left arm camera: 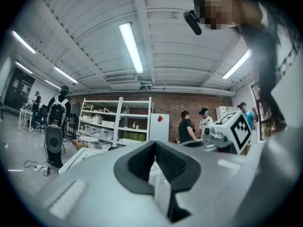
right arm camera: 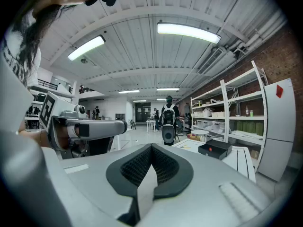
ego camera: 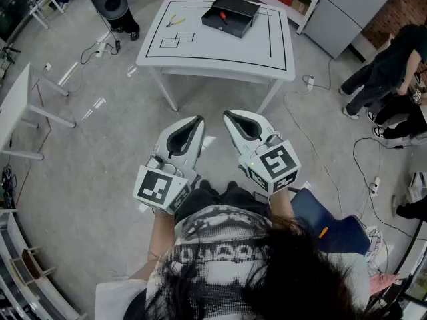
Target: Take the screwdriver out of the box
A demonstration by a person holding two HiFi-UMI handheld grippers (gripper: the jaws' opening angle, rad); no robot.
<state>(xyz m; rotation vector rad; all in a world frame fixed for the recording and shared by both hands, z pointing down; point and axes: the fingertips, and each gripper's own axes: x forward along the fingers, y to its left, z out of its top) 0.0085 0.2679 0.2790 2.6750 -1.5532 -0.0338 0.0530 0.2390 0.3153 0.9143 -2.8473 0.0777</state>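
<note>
A person wears a white short-sleeved T-shirt [ego camera: 220, 245] with black halftone print and dark trousers [ego camera: 213, 193]. The left gripper [ego camera: 198, 120] and right gripper [ego camera: 227, 115] are pale grey shells with black pads [right arm camera: 137, 167] (each bears a black-and-white marker cube [ego camera: 277, 162]).

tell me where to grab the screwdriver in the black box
Probably by the red handle of the screwdriver, the only part that shows clearly, coming down from above: it seems to lie flat in the black box, whose walls would block a sideways approach.
</note>
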